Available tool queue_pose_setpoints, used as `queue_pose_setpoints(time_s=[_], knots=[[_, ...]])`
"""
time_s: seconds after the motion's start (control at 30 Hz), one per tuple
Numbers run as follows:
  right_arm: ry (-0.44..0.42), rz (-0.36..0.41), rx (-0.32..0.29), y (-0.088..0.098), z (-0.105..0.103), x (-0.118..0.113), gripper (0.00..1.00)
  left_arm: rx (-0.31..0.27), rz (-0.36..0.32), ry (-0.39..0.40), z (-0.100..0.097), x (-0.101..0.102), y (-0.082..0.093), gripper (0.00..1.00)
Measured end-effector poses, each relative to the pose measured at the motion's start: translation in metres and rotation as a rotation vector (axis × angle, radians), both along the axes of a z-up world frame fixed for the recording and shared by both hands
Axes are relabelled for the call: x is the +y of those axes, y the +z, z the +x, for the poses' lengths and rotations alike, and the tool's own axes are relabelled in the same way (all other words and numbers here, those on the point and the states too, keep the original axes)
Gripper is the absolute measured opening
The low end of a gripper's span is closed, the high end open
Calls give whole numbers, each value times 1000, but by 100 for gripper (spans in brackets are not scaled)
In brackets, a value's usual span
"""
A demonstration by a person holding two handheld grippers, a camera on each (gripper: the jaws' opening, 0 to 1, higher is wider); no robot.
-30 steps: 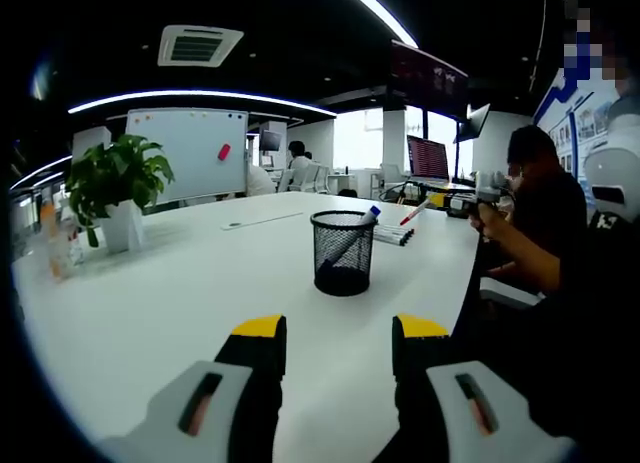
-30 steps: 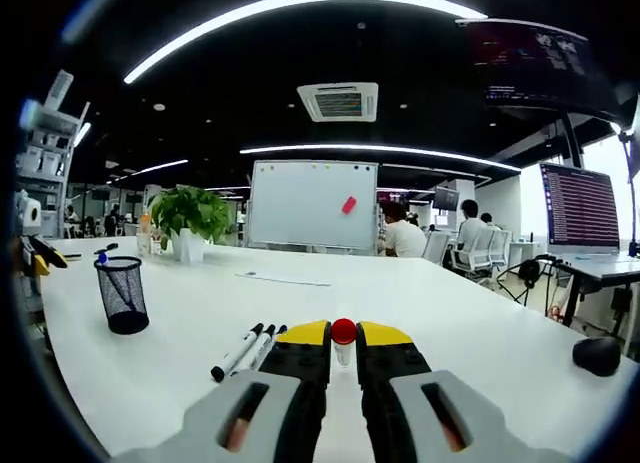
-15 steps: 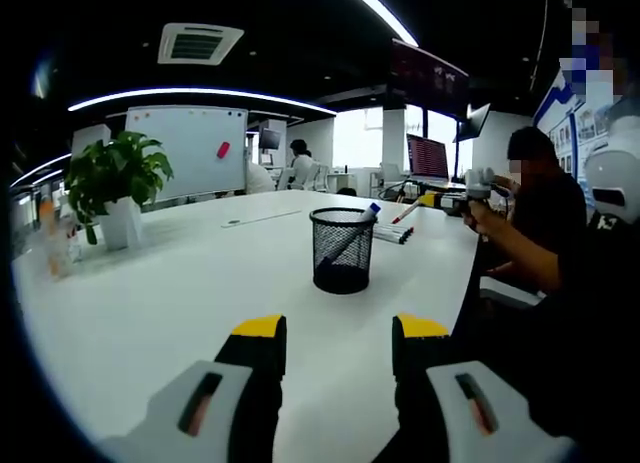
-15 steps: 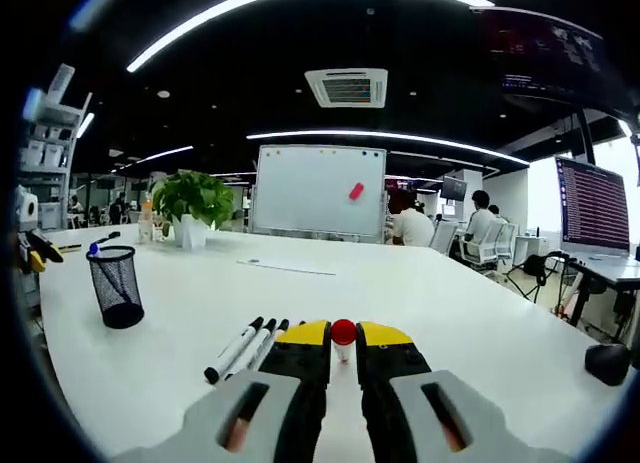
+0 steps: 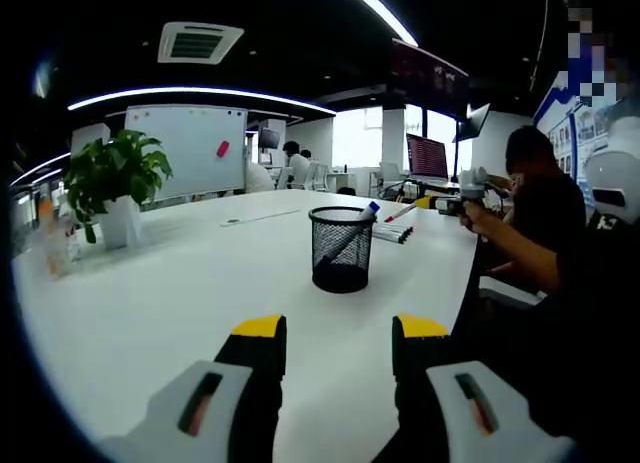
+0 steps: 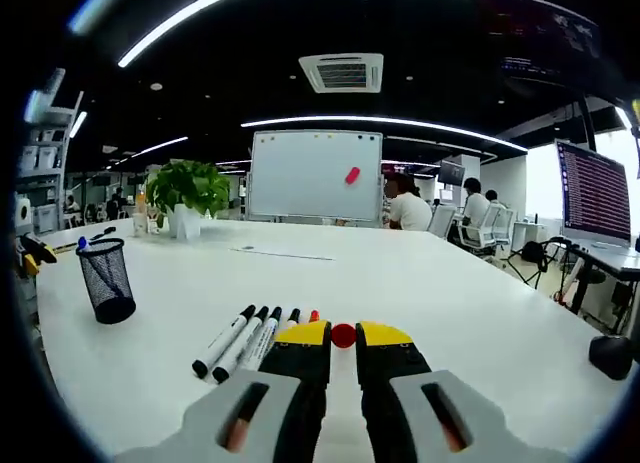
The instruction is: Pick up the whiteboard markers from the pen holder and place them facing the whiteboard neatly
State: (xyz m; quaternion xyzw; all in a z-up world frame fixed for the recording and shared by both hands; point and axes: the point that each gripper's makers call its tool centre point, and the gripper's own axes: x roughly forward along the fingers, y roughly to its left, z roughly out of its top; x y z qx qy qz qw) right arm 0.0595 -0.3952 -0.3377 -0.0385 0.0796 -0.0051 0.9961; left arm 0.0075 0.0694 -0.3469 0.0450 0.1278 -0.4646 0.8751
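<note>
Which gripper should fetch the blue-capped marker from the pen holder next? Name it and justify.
Left. The left gripper is open and faces the pen holder; the right gripper is shut on a red-capped marker.

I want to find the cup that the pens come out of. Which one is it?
Start at the big white table and look toward the green plant in its white pot. Nearer than the plant stands the pen cup, alone on the tabletop. It is a black see-through mesh cup with a blue-capped marker poking out, while the other markers lie flat in a row.

Black wire-mesh pen holder (image 5: 341,250), glossy table (image 5: 170,293)
</note>
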Motion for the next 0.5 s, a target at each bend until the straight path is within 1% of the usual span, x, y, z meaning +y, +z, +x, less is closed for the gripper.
queue_pose_setpoints(time_s=[0.1, 0.27, 0.4, 0.5], knots=[[3, -11, 17, -2, 3, 1, 13, 2, 0, -2, 0, -1, 0, 44], [12, -17, 59, -10, 9, 1, 13, 2, 1, -1, 0, 0, -1, 44], [21, -9, 77, -15, 10, 0, 13, 3, 0, 1, 0, 0, -1, 44], [25, 6, 104, -21, 11, -1, 13, 4, -3, 1, 0, 0, -1, 44]])
